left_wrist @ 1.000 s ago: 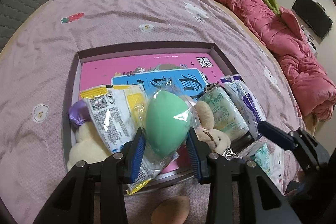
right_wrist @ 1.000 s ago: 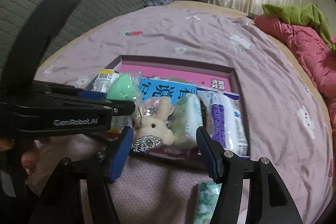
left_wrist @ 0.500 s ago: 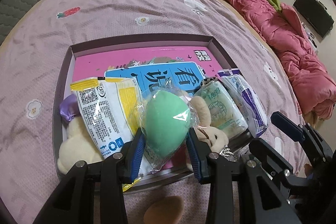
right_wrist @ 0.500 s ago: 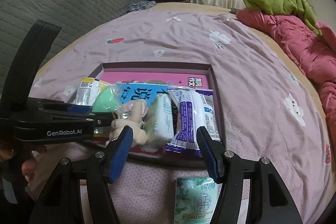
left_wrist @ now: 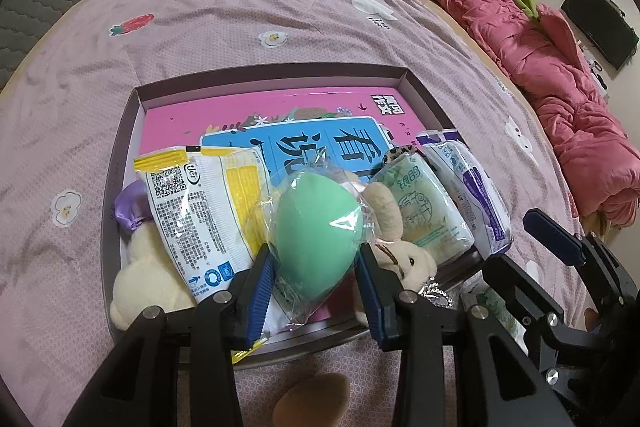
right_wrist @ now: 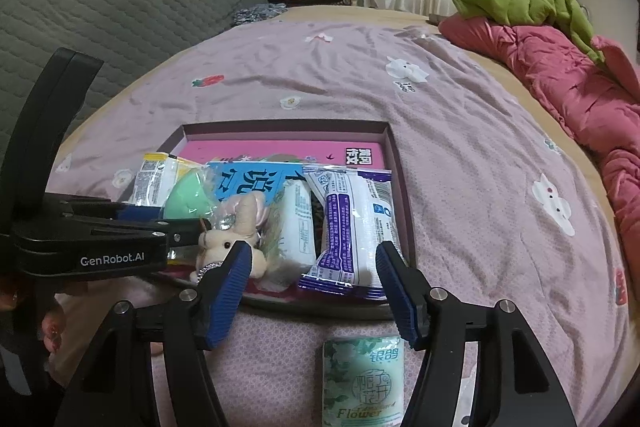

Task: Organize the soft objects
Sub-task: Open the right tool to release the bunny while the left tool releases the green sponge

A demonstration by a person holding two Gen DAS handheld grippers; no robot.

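My left gripper (left_wrist: 316, 279) is shut on a green sponge egg in clear wrap (left_wrist: 316, 227) and holds it over the near part of a shallow purple box (left_wrist: 256, 75). The box holds a pink book, a yellow-white packet (left_wrist: 204, 203), a cream plush (left_wrist: 148, 275), a small bunny plush (left_wrist: 408, 259), a green tissue pack (left_wrist: 424, 211) and a purple-white packet (right_wrist: 352, 219). My right gripper (right_wrist: 314, 291) is open and empty at the box's near edge, in front of the purple-white packet. A green tissue pack (right_wrist: 362, 379) lies on the bed below it.
A brown sponge egg (left_wrist: 312, 399) lies on the lilac bedspread (left_wrist: 240, 7) in front of the box. A pink quilt (left_wrist: 560, 67) with a green cloth runs along the right. A grey headboard (right_wrist: 100, 11) and folded clothes are at the back.
The left gripper has carried the green sponge forward over the box. The right gripper has swung right, from in front of the bunny plush to the purple-white packet.
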